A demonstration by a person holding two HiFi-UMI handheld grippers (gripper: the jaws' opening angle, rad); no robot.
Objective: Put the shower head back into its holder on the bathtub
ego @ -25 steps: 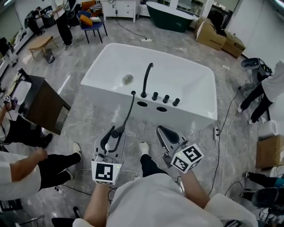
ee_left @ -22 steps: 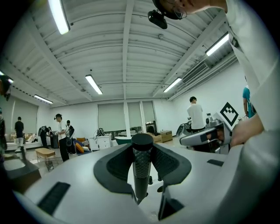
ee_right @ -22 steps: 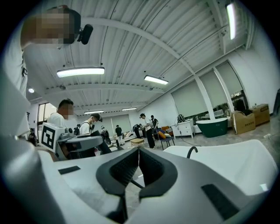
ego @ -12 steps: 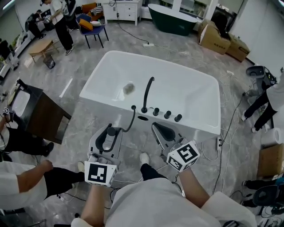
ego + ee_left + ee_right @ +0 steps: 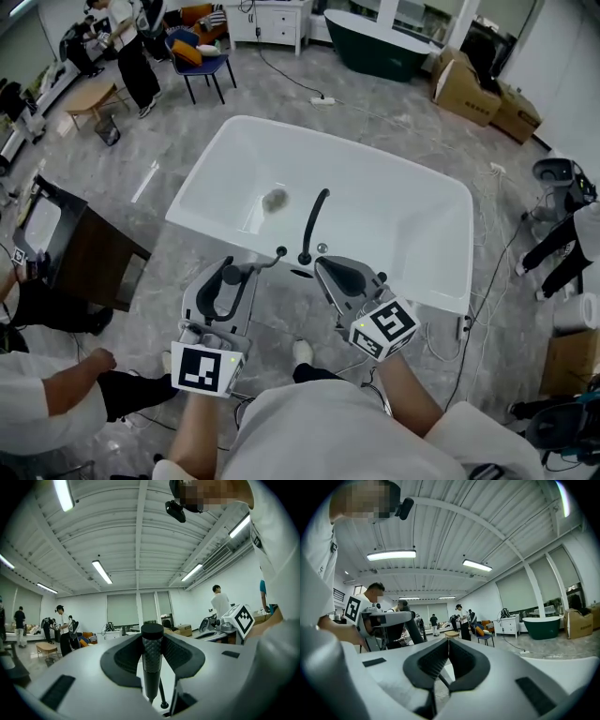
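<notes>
The white bathtub (image 5: pixel 412 211) lies ahead with its black spout (image 5: pixel 314 223) on the near rim. My left gripper (image 5: pixel 228 275) is shut on the black shower head (image 5: pixel 231 277), just short of that rim. Its textured handle (image 5: pixel 152 663) stands upright between the pads. The black hose (image 5: pixel 266 262) curls from it to the tub deck, next to a dark hole (image 5: pixel 301 274). My right gripper (image 5: pixel 325 267) hovers over the rim by the spout's base, hiding the knobs. Its jaws (image 5: pixel 448 644) meet at the tips with nothing between them.
A dark cabinet (image 5: pixel 89 239) stands left of the tub, and a seated person (image 5: pixel 42 389) is at the lower left. Cables (image 5: pixel 478 272) trail on the floor at the right, near a standing person (image 5: pixel 562 248). Behind are a blue chair (image 5: pixel 192 52), a green tub (image 5: pixel 380 42) and boxes (image 5: pixel 478 89).
Both grippers have come forward to the tub's near rim, the left carrying the shower head. The hose has bunched into a short curl. The right gripper now covers the knobs.
</notes>
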